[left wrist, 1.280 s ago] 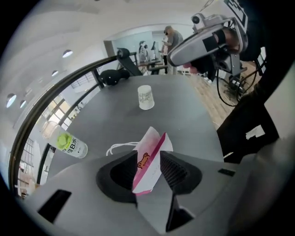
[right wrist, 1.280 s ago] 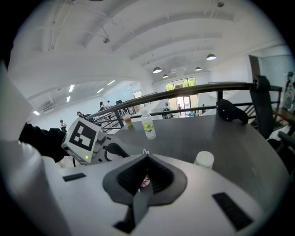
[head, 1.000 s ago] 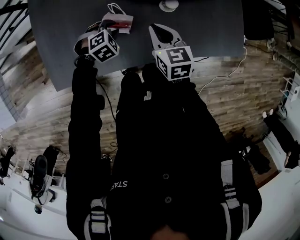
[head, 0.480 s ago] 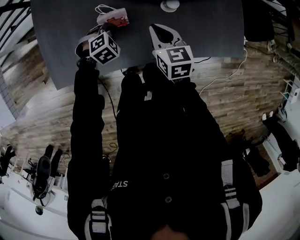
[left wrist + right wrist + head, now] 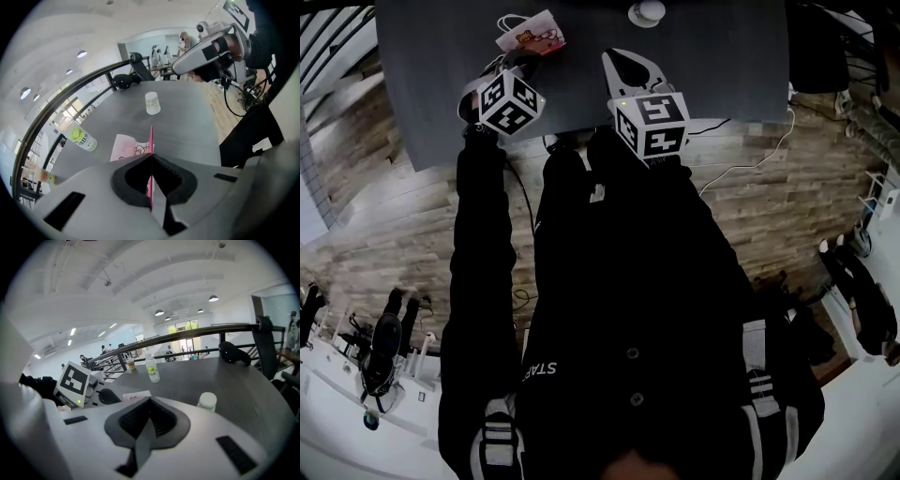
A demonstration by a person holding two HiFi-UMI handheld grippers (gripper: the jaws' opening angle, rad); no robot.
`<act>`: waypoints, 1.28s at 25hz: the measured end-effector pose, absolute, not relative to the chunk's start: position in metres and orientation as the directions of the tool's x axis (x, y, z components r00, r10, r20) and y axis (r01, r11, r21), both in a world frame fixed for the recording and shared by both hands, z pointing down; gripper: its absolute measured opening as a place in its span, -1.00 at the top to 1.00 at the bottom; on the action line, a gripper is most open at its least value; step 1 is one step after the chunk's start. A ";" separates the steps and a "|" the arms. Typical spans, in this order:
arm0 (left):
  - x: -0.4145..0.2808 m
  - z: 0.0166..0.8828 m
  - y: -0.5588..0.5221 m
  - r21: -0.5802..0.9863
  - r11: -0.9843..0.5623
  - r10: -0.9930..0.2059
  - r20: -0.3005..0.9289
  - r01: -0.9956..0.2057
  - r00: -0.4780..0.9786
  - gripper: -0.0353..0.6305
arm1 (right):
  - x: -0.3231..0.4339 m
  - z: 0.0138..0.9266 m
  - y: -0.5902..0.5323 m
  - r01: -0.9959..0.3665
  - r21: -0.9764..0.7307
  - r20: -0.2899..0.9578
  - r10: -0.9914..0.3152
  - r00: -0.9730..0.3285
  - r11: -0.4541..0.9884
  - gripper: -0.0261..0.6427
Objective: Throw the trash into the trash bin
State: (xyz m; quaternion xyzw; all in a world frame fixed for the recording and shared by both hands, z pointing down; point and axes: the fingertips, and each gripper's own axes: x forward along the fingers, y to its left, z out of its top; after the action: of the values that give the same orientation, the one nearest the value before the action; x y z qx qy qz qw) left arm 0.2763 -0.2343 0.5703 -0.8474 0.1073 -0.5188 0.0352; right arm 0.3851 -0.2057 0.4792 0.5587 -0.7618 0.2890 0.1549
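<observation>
Grey table (image 5: 722,66) in a big bright hall. Over it, pinched by one edge in the just-closed left gripper (image 5: 151,158): pink and white wrapper (image 5: 127,148). Looks light, thin, floppy, maybe slippery; best gripped deep on that edge. Long side pointing straight out from jaws, toward paper cup (image 5: 152,103). Right gripper (image 5: 150,401) shut tight, empty.

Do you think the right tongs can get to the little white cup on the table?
Probably yes. The white cup stands just ahead and right of the right tongs, with only bare table between them. Those tongs are shut and empty, so they must open first.
</observation>
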 end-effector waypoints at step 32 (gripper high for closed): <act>0.140 0.435 -0.155 -0.026 -0.496 -0.728 0.557 -0.868 0.399 0.88 | 0.243 0.419 -0.174 -0.790 -0.281 0.453 -0.651 -0.609 0.545 0.88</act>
State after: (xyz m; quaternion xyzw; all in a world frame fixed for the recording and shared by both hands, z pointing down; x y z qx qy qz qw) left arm 0.1402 -0.1545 0.4347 -0.8254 0.4836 -0.2579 -0.1356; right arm 0.2435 -0.1737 0.4192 0.4160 -0.8661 0.2337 0.1492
